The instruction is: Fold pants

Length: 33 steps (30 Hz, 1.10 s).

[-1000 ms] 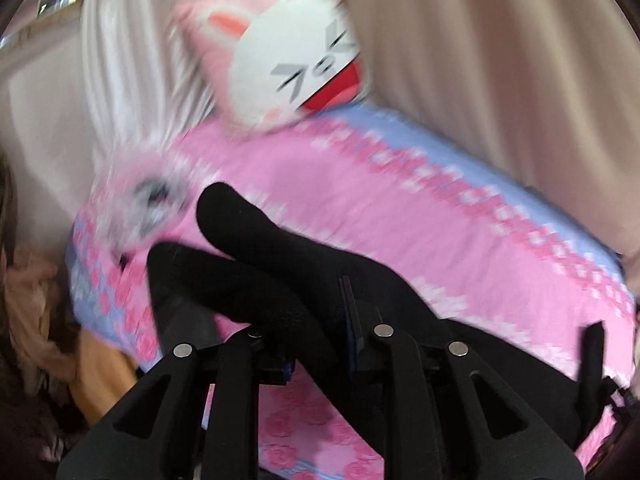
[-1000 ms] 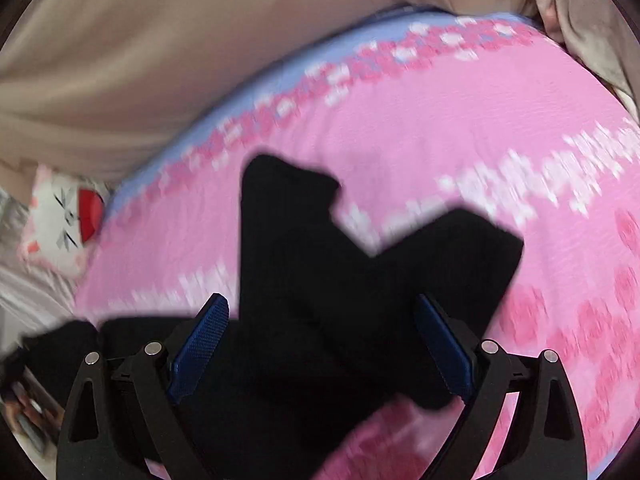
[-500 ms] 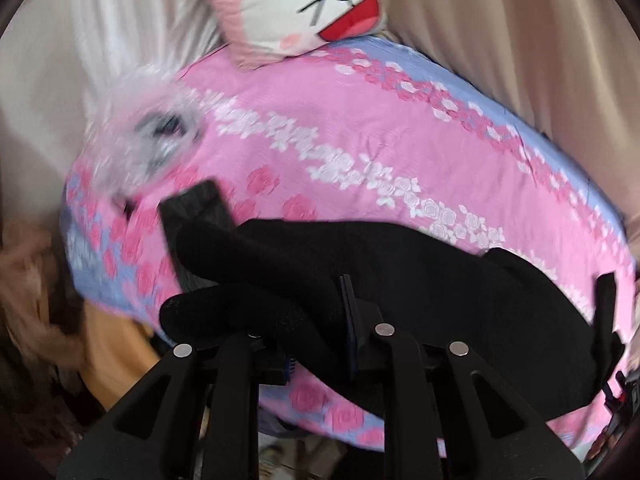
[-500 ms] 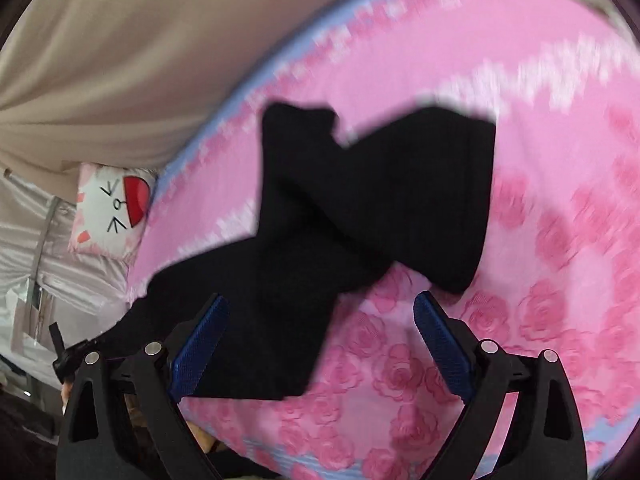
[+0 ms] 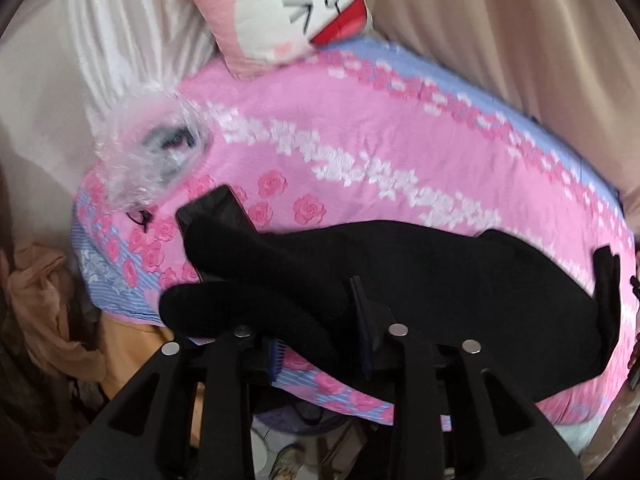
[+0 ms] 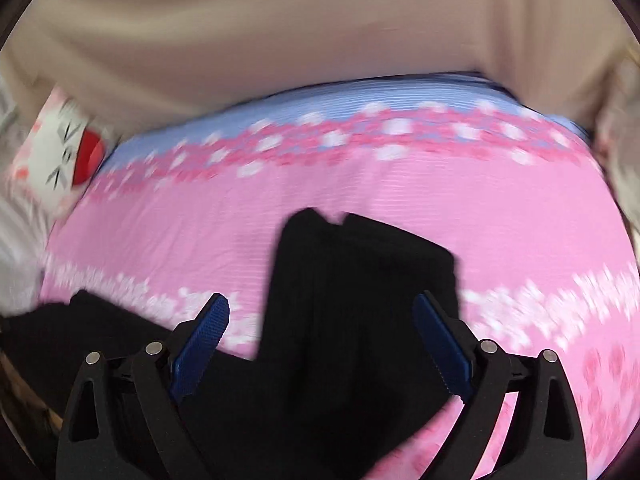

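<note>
Black pants (image 5: 420, 264) lie stretched across a pink flowered bed (image 5: 360, 136). My left gripper (image 5: 320, 332) is shut on the pants at one end, near the bed's front left edge; bunched black cloth bulges out to its left. In the right wrist view the pants (image 6: 360, 300) lie folded on the bed, two ends pointing away. My right gripper (image 6: 320, 344) is open, its blue pads (image 6: 200, 344) standing either side of the cloth, not closed on it.
A white and pink cartoon pillow (image 5: 280, 12) leans at the head of the bed. A crumpled clear plastic bag (image 5: 156, 152) and a dark phone (image 5: 216, 212) lie near the left corner. Beige curtains (image 6: 280, 32) hang behind the bed. Clothes pile up on the floor at left (image 5: 44, 308).
My left gripper has pulled back towards the bed's edge, drawing the pants out long. My right gripper, open throughout, has swung to face the far curtain, over the folded ends.
</note>
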### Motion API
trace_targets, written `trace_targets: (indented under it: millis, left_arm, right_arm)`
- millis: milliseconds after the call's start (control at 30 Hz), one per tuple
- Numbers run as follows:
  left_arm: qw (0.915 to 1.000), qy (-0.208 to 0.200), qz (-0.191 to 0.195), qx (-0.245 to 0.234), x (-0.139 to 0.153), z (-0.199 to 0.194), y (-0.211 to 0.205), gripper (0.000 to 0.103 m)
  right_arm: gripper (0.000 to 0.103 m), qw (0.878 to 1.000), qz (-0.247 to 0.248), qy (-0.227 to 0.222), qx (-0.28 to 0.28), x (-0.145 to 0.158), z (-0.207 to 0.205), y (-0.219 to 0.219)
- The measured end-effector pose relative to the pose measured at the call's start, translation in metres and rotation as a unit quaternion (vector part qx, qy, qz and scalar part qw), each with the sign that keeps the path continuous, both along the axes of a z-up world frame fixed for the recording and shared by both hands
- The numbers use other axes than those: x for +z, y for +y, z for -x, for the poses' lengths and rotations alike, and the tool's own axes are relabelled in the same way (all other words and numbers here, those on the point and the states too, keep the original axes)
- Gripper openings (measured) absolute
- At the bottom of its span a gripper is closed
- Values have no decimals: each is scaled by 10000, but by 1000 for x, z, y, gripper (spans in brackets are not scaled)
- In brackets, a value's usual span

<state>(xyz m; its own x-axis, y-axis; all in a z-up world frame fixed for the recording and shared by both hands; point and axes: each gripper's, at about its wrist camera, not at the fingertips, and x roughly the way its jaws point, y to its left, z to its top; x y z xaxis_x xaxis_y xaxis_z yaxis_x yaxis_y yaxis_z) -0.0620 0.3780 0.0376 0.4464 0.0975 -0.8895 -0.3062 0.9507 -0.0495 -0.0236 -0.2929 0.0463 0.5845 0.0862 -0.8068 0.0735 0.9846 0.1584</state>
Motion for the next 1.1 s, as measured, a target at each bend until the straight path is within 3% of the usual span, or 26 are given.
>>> trace_targets:
  millis: [133, 267, 300, 367, 400, 467, 533, 567, 600, 700, 833, 900, 967, 1033, 1067, 1100]
  left_arm:
    - [9986, 403, -167, -301, -6, -19, 3, 31]
    - [9996, -78, -6, -284, 25, -17, 6, 31]
    - [9993, -195, 25, -315, 28, -16, 5, 33]
    - [9992, -222, -113, -299, 24, -18, 2, 43]
    - [9992, -187, -239, -243, 18, -20, -1, 46]
    - [9991, -115, -366, -180, 7, -23, -5, 48]
    - [9988, -204, -429, -133, 5, -23, -8, 50]
    - [9984, -289, -471, -129, 5, -24, -9, 54]
    - [9980, -420, -443, -172, 7, -24, -12, 57]
    - [9971, -684, -273, -203, 13, -24, -18, 60]
    - [9953, -920, -161, -272, 21, -23, -24, 61]
    - [9949, -956, -144, -283, 21, -25, -26, 61]
    - [9946, -986, -129, -303, 21, -26, -27, 61]
    - [9937, -1071, -64, -331, 22, -23, -29, 61]
    - [9931, -1114, -34, -368, 23, -21, -30, 61]
    - [9922, -1179, 12, -414, 26, -18, -31, 61]
  right_arm:
    - [92, 9966, 612, 506, 218, -25, -18, 22]
    - [89, 9832, 1645, 681, 407, -50, -50, 45]
    - [76, 9841, 1558, 701, 494, -59, -59, 45]
    - [70, 9905, 1131, 626, 459, -63, -63, 38]
    - [55, 9923, 1014, 587, 400, -59, -62, 35]
    - [37, 9936, 982, 459, 319, -49, -58, 35]
    - [37, 9912, 1136, 543, 421, -50, -61, 43]
    - [32, 9896, 1204, 613, 501, -54, -63, 48]
    - [18, 9901, 1155, 599, 524, -53, -63, 49]
    - [12, 9959, 585, 155, 675, -18, -46, 60]
    - [12, 9847, 11, -599, 1637, 52, -8, 125]
    - [14, 9639, -157, -841, 2522, 75, 11, 185]
    - [19, 9407, -358, -712, 3299, 69, 20, 240]
    - [58, 9173, -49, -172, 3977, 27, 23, 299]
    - [77, 9122, 210, 30, 4091, 9, 24, 313]
    - [73, 9110, 472, 166, 4093, -6, 26, 323]
